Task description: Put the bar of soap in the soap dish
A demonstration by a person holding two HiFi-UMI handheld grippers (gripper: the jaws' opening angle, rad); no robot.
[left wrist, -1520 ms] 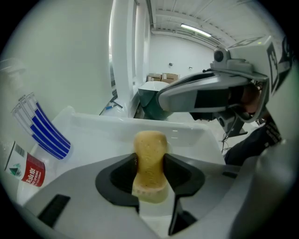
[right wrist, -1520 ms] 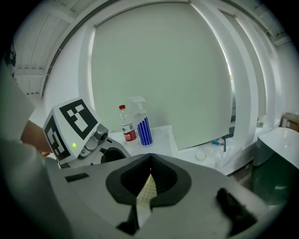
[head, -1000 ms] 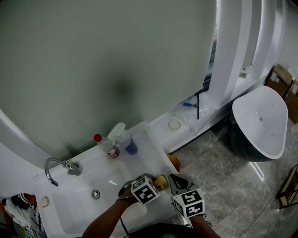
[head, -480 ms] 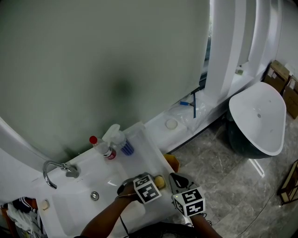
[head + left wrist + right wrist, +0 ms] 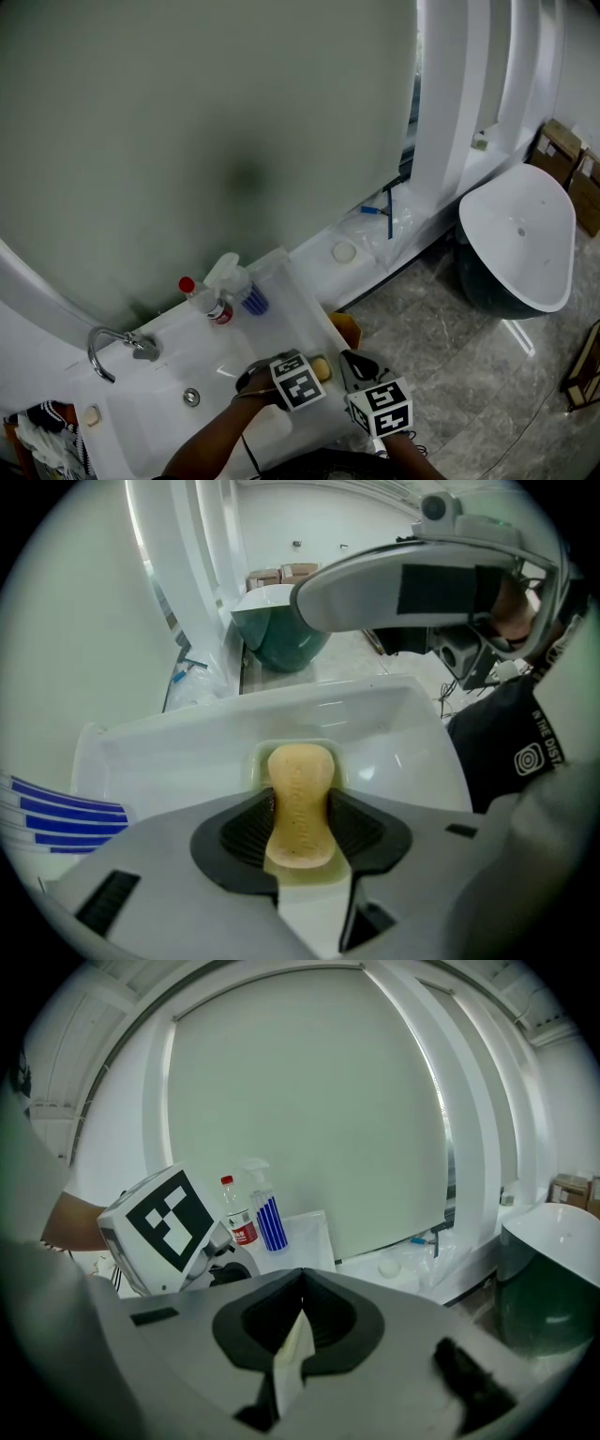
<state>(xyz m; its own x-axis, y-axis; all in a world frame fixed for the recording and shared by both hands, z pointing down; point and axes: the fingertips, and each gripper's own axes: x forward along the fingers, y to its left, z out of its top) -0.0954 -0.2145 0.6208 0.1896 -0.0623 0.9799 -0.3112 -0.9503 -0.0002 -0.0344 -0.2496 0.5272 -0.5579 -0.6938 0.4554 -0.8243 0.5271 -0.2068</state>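
Left gripper (image 5: 300,803) clamped on soap (image 5: 300,766), soap right over dish (image 5: 255,759) at sink (image 5: 234,349) edge, contact unclear. You want it level: lower till seated, then part jaws slowly. Right gripper (image 5: 302,1303) jaws together, empty, park it clear

The basin (image 5: 169,398) left of the grippers lies open, also the counter strip behind them. A bottle (image 5: 211,305) and a sprayer (image 5: 239,279) stand at the wall, well apart; the faucet (image 5: 108,345) is far left. The right gripper (image 5: 349,362), jaws together, crowds the left gripper (image 5: 315,368), whose soap (image 5: 300,803) covers the dish (image 5: 255,763).
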